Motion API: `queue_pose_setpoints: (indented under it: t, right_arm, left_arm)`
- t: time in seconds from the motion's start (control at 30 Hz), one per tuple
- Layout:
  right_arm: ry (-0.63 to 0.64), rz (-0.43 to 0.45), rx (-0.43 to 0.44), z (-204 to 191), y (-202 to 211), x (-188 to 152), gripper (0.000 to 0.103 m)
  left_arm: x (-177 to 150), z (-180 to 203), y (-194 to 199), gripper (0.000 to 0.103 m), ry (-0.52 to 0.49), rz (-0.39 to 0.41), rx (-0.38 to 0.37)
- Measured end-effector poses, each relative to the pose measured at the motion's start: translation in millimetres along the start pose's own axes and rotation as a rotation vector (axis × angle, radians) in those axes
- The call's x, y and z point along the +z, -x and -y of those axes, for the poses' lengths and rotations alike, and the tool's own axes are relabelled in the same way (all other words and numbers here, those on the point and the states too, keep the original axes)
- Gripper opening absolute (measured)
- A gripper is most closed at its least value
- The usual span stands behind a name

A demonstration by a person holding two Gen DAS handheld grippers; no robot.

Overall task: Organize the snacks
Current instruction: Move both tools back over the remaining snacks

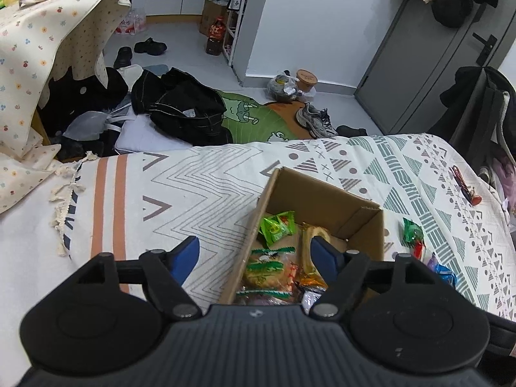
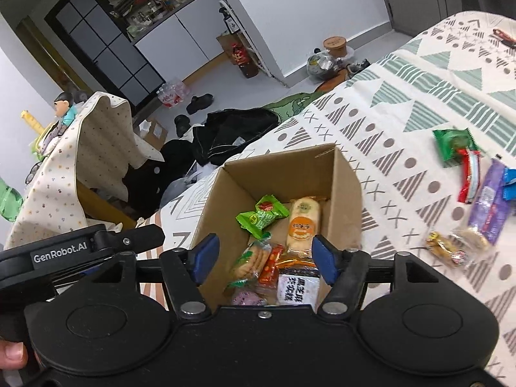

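Snacks are being gathered into a cardboard box [image 2: 348,193] on the patterned bedcover [image 2: 403,96], and this looks like the pause between one drop and the next pick. The right gripper [image 2: 262,259] hangs over the near end of the box, fingers spread wide with nothing between them; below and ahead of it lie a green packet [image 2: 261,216], a pale biscuit bar [image 2: 303,222] and other wrapped pieces. The left gripper [image 1: 254,259] is released too, straddling the box's left wall [image 1: 258,216], one finger outside, one inside.

Several snacks remain outside, off to the right gripper's right: a green packet [image 2: 453,143], a red one [image 2: 469,177], a purple bar [image 2: 488,206] and a clear bag [image 2: 448,248]. My judgement is that the next move calls for swinging the right gripper rightward, lowering over one of these, and closing on a single wrapper.
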State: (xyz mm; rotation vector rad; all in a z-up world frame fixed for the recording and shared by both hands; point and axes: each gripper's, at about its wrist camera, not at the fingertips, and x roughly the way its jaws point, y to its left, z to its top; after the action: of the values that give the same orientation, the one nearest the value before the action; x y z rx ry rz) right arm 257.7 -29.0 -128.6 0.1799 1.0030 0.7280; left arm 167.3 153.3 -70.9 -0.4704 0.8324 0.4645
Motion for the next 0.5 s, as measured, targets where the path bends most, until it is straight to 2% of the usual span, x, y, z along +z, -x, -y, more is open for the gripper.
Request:
queue_pose_setpoints:
  t: [0.23,0.5]
  right_arm:
    - [0.003,0.031,-0.011,10.5,24.8,0.6,0.071]
    - [-0.005,0.083,-0.024,30.5,59.2,1.5,0.085]
  left_arm:
    - [-12.3,18.0,2.1,0.076,-0.031,-0.011,-0.003]
    - [-20.2,47.6,13.4,0.076,-0.062,0.008,-0.007]
